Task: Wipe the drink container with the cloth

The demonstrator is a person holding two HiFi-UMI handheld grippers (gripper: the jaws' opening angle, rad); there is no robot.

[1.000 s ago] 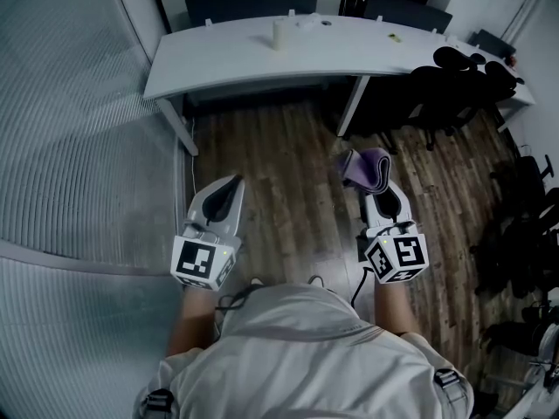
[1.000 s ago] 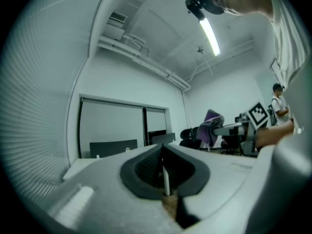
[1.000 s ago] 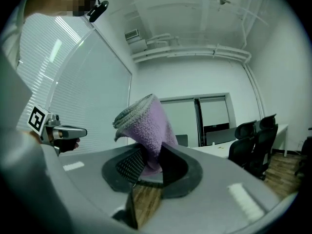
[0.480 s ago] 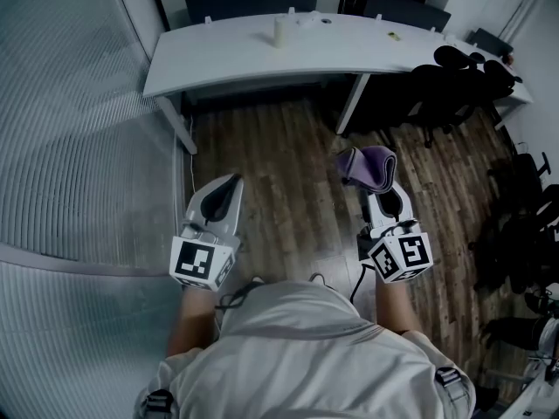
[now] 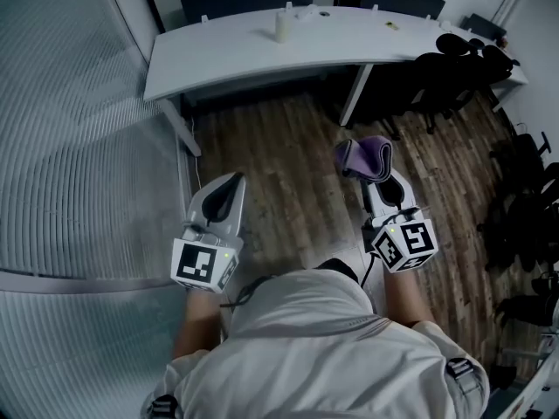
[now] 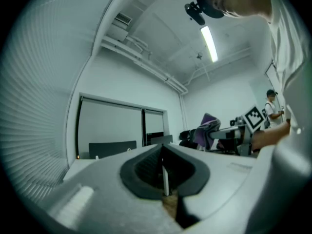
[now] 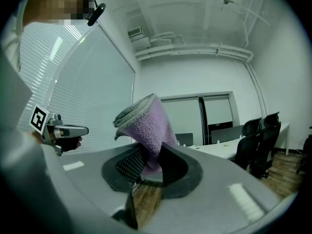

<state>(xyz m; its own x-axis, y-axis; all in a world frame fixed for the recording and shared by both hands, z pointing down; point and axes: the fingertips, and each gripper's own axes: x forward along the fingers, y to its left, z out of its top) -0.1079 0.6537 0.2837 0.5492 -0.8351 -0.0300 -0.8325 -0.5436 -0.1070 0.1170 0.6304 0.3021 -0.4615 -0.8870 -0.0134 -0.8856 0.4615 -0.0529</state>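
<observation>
1. The cloth (image 5: 365, 158) is purple and fluffy, gathered in a bunch. Its lower end is pinched tightly in the right gripper (image 5: 377, 180), above the wooden floor (image 5: 279, 164).
2. The drink container (image 5: 283, 26), pale and upright, stands on the white tabletop (image 5: 218, 55), well apart from both grippers.
3. The left gripper (image 5: 232, 184) is clenched on nothing. Both grippers point level toward the tabletop, side by side.

White curved desk (image 5: 227, 55), wood floor (image 5: 279, 164), black chairs (image 5: 454, 68), window blinds (image 5: 61, 147)
</observation>
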